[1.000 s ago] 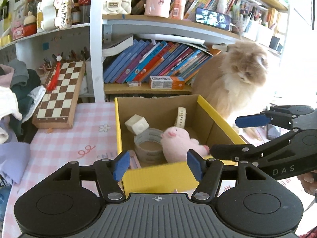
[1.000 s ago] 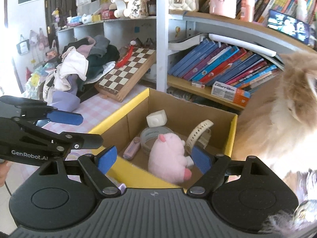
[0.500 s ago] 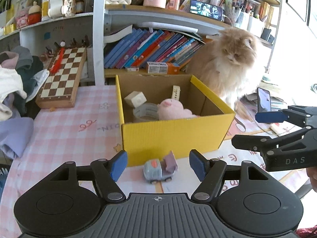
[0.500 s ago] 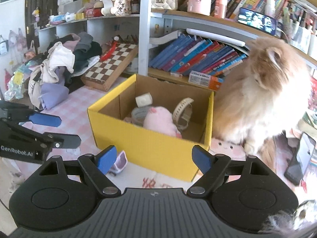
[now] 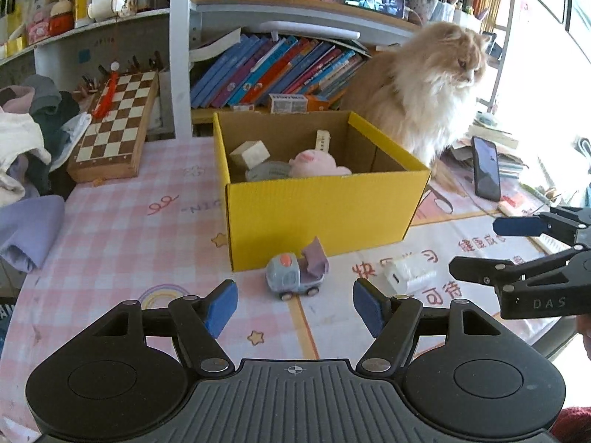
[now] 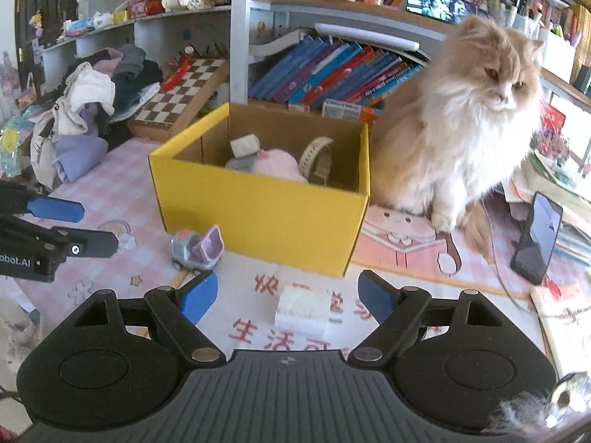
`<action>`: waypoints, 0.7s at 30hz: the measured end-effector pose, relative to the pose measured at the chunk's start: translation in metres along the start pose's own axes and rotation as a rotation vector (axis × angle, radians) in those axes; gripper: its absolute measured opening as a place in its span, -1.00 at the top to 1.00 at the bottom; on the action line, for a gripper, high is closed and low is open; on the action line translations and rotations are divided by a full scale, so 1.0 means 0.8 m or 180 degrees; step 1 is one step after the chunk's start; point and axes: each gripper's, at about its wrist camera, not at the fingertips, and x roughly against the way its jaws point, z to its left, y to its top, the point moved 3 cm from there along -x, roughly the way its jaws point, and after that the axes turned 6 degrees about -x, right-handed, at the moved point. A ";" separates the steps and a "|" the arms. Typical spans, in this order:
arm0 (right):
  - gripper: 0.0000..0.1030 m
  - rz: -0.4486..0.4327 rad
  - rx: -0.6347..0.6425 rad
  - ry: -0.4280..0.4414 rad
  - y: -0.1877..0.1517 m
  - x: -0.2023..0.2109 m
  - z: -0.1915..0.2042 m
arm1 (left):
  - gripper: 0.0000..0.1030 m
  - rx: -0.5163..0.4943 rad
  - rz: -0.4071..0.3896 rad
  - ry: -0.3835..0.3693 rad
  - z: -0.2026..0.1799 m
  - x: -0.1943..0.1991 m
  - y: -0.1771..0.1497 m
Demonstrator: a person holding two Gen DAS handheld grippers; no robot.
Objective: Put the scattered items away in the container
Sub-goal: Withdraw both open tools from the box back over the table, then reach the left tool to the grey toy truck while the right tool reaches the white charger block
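**Both tongs empty, two items outside the box**

Left wrist view: my left gripper [image 5: 294, 306] gapes wide, holding nothing, the toy truck [image 5: 296, 274] just beyond it, beside the yellow box [image 5: 325, 206].

Right wrist view: my right gripper [image 6: 287, 297] is spread too, the white block [image 6: 303, 309] lying between its fingers, ungripped.

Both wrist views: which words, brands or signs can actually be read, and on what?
"DAS" on the right gripper body.
"obot.AI", cut off by the frame edge, on the left gripper body.
Red Chinese characters on the tablecloth: partly covered, not read with confidence.
Book spines and the small carton on the shelf: too small to read.
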 end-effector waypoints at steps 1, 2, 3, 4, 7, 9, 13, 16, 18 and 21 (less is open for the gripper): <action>-0.61 0.0010 -0.0005 -0.0015 -0.004 0.000 0.000 | -0.37 -0.0002 0.0008 0.0011 0.000 0.000 -0.002; -0.61 0.0018 -0.0010 -0.0032 -0.009 0.000 0.000 | -0.37 -0.0005 0.0016 0.0022 0.000 -0.001 -0.005; -0.61 0.0027 -0.0017 -0.0052 -0.013 -0.001 0.000 | -0.37 -0.0008 0.0025 0.0034 0.000 -0.001 -0.007; -0.61 0.0036 -0.0021 -0.0074 -0.018 -0.002 0.000 | -0.37 -0.0015 0.0038 0.0056 0.000 -0.002 -0.009; -0.61 0.0063 -0.0033 -0.0139 -0.029 -0.006 0.001 | -0.37 -0.0015 0.0075 0.0086 -0.002 -0.006 -0.016; -0.61 0.0090 -0.0051 -0.0169 -0.036 -0.009 0.001 | -0.38 -0.0014 0.0101 0.0095 -0.003 -0.009 -0.020; -0.61 0.0149 -0.0085 -0.0192 -0.046 -0.016 0.001 | -0.39 -0.0003 0.0162 0.0104 -0.009 -0.016 -0.029; -0.61 0.0217 -0.0106 -0.0197 -0.052 -0.022 0.002 | -0.41 0.0006 0.0216 0.0101 -0.014 -0.022 -0.034; -0.61 0.0261 -0.0104 -0.0183 -0.055 -0.025 0.002 | -0.43 0.0004 0.0246 0.0085 -0.017 -0.025 -0.036; -0.61 0.0294 -0.0101 -0.0174 -0.055 -0.029 0.000 | -0.47 -0.0004 0.0257 0.0081 -0.019 -0.029 -0.035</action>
